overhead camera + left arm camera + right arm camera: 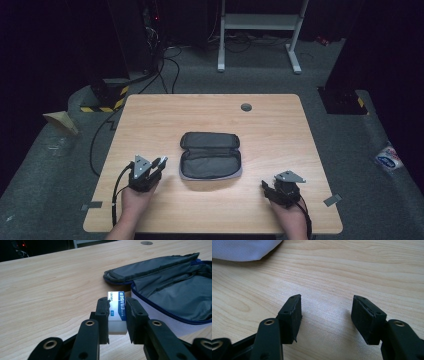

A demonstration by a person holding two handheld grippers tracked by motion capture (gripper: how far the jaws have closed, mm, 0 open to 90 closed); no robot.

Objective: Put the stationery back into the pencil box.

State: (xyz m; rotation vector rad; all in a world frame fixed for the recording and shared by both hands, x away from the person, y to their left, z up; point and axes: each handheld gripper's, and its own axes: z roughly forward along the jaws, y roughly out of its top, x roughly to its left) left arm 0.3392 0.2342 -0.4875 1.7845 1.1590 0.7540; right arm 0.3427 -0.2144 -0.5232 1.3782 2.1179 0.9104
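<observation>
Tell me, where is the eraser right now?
The eraser is clamped in the left gripper, above the wooden table, just left of the open pencil case in the left gripper view.

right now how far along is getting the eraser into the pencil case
Done: the pencil case lies unzipped and open flat on the table, and the left gripper is shut on the eraser, beside the case's left edge. In hand: holding the eraser just short of the case. Left: carrying it over the rim and releasing it inside. The right gripper rests open with nothing between its jaws.
</observation>
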